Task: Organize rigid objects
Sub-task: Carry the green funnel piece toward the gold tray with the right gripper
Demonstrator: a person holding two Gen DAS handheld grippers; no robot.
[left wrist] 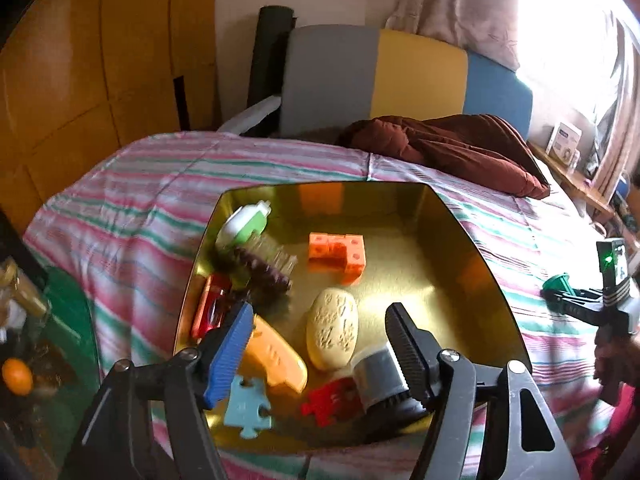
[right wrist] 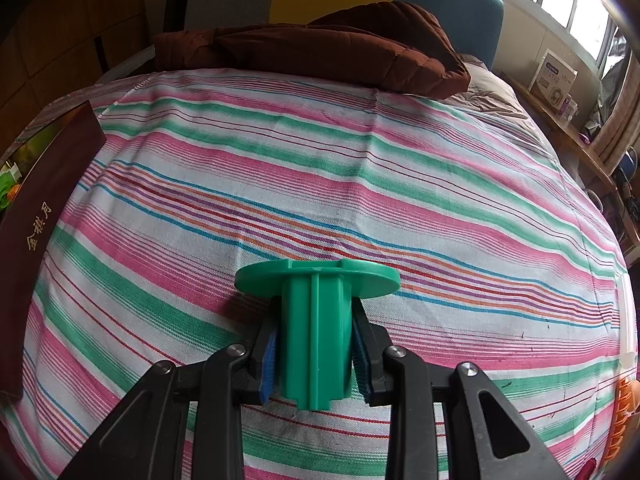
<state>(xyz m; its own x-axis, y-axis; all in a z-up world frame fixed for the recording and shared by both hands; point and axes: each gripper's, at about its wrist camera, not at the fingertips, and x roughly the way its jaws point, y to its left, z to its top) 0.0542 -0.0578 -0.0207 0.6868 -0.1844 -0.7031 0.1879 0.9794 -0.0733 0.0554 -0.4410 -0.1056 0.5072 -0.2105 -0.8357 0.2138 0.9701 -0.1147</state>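
A gold tin box (left wrist: 492, 276) lies on the striped bed. It holds several items: an orange block piece (left wrist: 338, 254), a cream oval soap (left wrist: 332, 328), an orange comb-like piece (left wrist: 276, 354), a light blue puzzle piece (left wrist: 246, 406), a red puzzle piece (left wrist: 330, 398), a grey and black cylinder (left wrist: 384, 380), a red toy car (left wrist: 210, 308) and a green-white bottle (left wrist: 244, 224). My left gripper (left wrist: 320, 328) is open over the box's near part. My right gripper (right wrist: 314, 336) is shut on a green plastic spool (right wrist: 316, 320) above the bedspread; it shows at the right edge in the left wrist view (left wrist: 560, 286).
A brown quilted blanket (right wrist: 320, 44) lies at the bed's far end by a grey, yellow and blue headboard (left wrist: 400, 76). The box's dark red outer wall (right wrist: 44, 216) stands at the left in the right wrist view. A glass side table (left wrist: 52, 344) is left of the bed, a wooden shelf (right wrist: 568, 136) to the right.
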